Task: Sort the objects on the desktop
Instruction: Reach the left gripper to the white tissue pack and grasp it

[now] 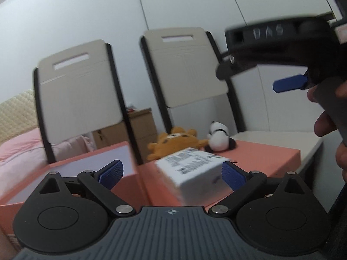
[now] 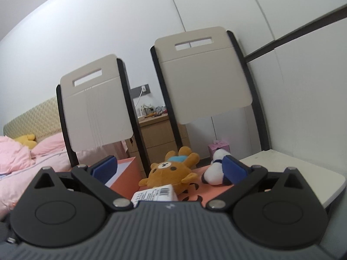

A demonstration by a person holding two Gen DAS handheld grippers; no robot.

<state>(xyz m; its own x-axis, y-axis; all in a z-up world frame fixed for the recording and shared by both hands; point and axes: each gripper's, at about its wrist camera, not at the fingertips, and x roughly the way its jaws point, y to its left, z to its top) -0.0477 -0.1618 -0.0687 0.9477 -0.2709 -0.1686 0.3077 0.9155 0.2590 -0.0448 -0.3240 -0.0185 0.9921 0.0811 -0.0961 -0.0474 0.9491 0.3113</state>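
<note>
A white box [image 1: 190,173] with a printed label lies on the orange surface [image 1: 260,158], blurred, between the fingers of my left gripper [image 1: 171,174]. The jaws are open and the box sits close to the right pad [image 1: 233,176]. Behind it lie an orange bear plush [image 1: 173,140] and a panda plush [image 1: 219,138]. My right gripper [image 2: 169,169] is open and hovers over the bear plush [image 2: 173,171], with the panda plush [image 2: 214,169] by its right pad and the white box [image 2: 156,194] below. Its black body [image 1: 271,43] shows at upper right in the left wrist view.
An open orange box [image 1: 91,164] with a white inside stands at the left. The white table [image 2: 292,173] ends at the right. Two beige folding chairs [image 2: 97,104] lean behind, with a wooden cabinet [image 2: 158,134] between them. A pink bed [image 2: 19,158] lies at the left.
</note>
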